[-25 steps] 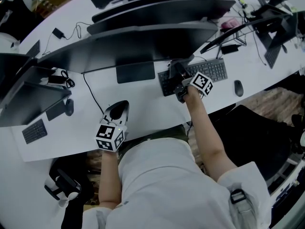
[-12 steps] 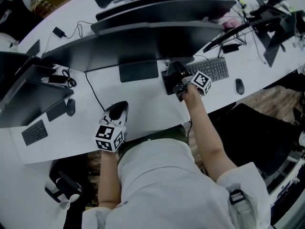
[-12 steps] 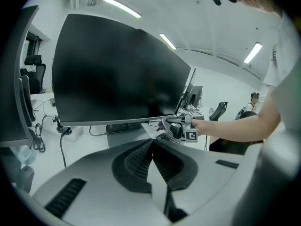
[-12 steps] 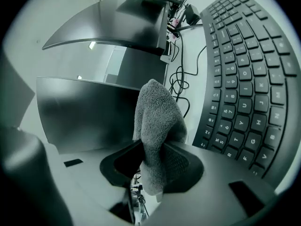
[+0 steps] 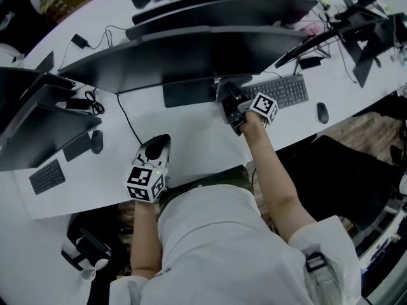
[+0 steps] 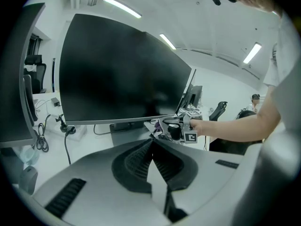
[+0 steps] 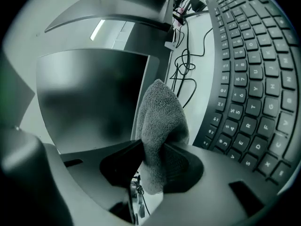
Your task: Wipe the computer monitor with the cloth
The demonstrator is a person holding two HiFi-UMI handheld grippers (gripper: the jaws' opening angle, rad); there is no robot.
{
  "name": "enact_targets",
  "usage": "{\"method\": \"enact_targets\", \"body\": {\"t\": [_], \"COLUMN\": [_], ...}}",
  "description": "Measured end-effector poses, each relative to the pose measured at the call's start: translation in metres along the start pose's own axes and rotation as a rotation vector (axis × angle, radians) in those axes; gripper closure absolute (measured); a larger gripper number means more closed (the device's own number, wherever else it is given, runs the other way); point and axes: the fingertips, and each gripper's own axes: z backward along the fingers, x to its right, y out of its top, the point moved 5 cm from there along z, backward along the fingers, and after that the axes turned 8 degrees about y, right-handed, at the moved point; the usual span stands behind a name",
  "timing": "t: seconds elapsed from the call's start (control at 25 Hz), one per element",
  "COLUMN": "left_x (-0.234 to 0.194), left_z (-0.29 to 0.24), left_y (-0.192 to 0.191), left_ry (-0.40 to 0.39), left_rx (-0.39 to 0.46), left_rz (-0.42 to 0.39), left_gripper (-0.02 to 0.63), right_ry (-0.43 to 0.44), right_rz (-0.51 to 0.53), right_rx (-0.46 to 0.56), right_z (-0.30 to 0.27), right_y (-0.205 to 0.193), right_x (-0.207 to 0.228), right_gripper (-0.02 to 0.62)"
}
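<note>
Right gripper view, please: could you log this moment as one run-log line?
right gripper: shut on grey cloth | cloth: at monitor lower corner, contact unclear | left gripper: shut, empty, low over desk

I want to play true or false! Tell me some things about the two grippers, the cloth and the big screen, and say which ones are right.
1. The right gripper is pinching a grey cloth. True.
2. The left gripper has a cloth too. False: its jaws are together with nothing between them.
3. The monitor screen is dark. True.
4. The keyboard beside the cloth is white. False: it is black.
5. The left gripper is touching the monitor. False: it is low over the desk, apart from the screen.
</note>
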Motion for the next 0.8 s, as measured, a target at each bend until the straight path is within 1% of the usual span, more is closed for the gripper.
{"method": "enact_targets", "body": {"t": [0.08, 0.36, 0.68, 0.8], "left_x": [-0.003, -0.017, -0.038, -0.044], "left_z": [0.002, 0.012, 0.028, 0.033], "left_y": [-0.002, -0.007, -0.017, -0.021], "left_ry": [0.000, 0.006, 0.028, 0.038], "left_rx": [0.001, 0.011, 0.020, 0.026], "left_rz": [0.002, 0.013, 0.036, 0.047], "left_gripper": [0.609, 0.609, 0.609, 0.609], "right_ry": [0.004, 0.002, -0.008, -0.006], "right_rz": [-0.007, 0.038, 0.078, 0.078], "right_rx": [-0.005, -0.044, -0.072, -0.085], "right_z": [-0.005, -0.024, -0.044, -0.051], "right_y": [-0.007, -0.032, -0.054, -0.063], "right_x": [-0.002, -0.009, -0.019, -0.023], "right_gripper": [0.479, 0.479, 0.477, 0.478]}}
